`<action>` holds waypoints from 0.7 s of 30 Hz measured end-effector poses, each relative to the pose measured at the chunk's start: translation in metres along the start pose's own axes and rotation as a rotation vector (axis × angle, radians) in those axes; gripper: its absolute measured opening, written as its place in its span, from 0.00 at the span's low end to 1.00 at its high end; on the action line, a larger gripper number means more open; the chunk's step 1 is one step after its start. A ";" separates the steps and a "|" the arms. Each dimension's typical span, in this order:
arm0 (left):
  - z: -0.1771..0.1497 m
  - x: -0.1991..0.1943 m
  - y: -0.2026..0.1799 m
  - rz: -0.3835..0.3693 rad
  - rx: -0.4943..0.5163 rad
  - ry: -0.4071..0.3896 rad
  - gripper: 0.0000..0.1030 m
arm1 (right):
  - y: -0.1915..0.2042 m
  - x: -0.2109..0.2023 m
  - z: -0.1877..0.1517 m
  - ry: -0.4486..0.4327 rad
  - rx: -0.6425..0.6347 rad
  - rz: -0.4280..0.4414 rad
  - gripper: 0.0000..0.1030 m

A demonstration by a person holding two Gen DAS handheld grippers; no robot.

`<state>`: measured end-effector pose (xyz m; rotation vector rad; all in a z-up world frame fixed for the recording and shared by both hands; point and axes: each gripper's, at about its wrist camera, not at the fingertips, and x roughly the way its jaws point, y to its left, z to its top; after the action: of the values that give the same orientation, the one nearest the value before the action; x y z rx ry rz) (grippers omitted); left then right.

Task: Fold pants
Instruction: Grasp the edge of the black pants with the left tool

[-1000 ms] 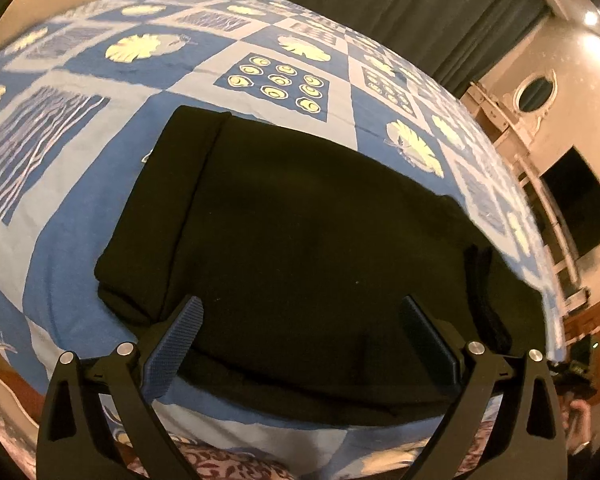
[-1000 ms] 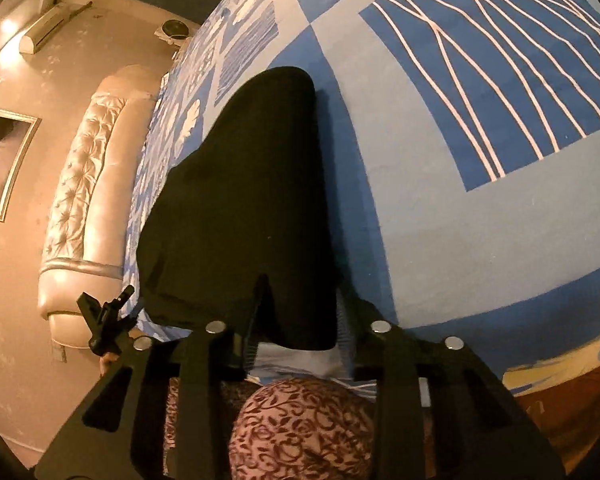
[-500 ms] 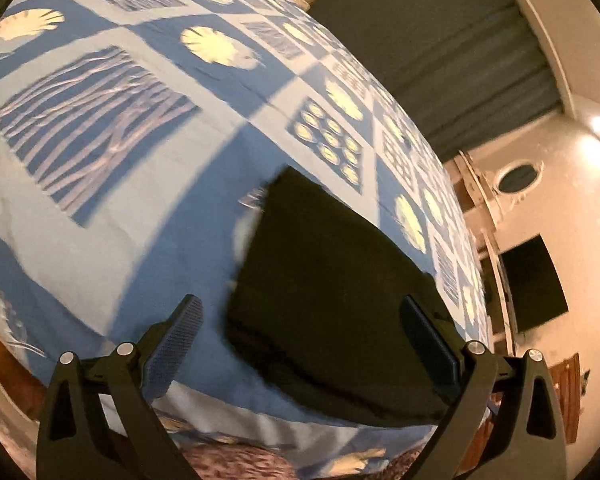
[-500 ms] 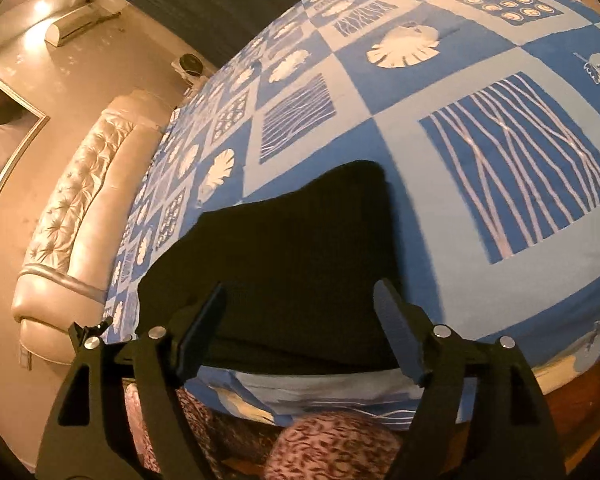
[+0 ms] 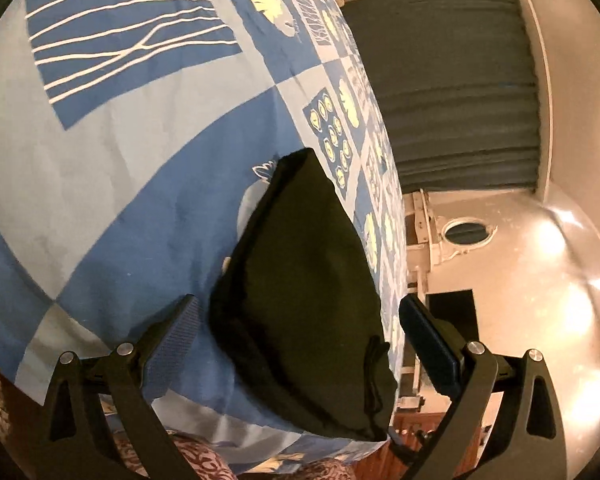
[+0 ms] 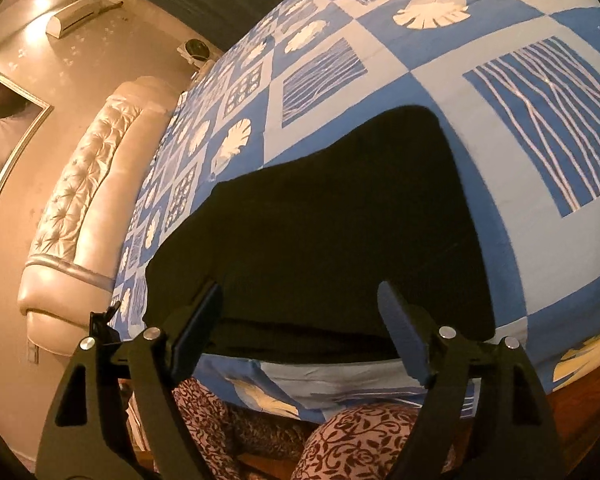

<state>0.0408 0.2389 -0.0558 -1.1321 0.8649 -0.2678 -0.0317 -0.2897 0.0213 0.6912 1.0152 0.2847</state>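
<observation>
Now both the left claw (image 5: pixel 300 328) and right claw (image 6: pixel 300 312) gape wide, empty, above folded black pants (image 6: pixel 320 232).

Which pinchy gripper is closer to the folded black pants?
Hard to call. The left gripper and the right gripper each hang open just above the near edge of the black pants, touching nothing.
</observation>
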 end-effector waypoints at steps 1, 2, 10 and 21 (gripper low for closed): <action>-0.001 0.001 -0.003 0.014 0.023 0.005 0.95 | 0.000 0.002 -0.001 0.004 0.003 -0.002 0.78; -0.002 0.003 -0.007 0.022 0.047 0.011 0.94 | 0.000 0.003 -0.002 0.005 0.004 -0.001 0.78; -0.004 0.018 -0.007 0.121 0.058 0.041 0.40 | 0.003 0.007 -0.005 0.010 -0.005 0.001 0.79; -0.002 0.002 -0.026 0.039 0.062 0.013 0.15 | 0.001 -0.001 -0.003 -0.047 -0.003 0.002 0.82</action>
<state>0.0461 0.2252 -0.0341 -1.0558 0.8835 -0.2684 -0.0349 -0.2883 0.0218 0.6929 0.9692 0.2703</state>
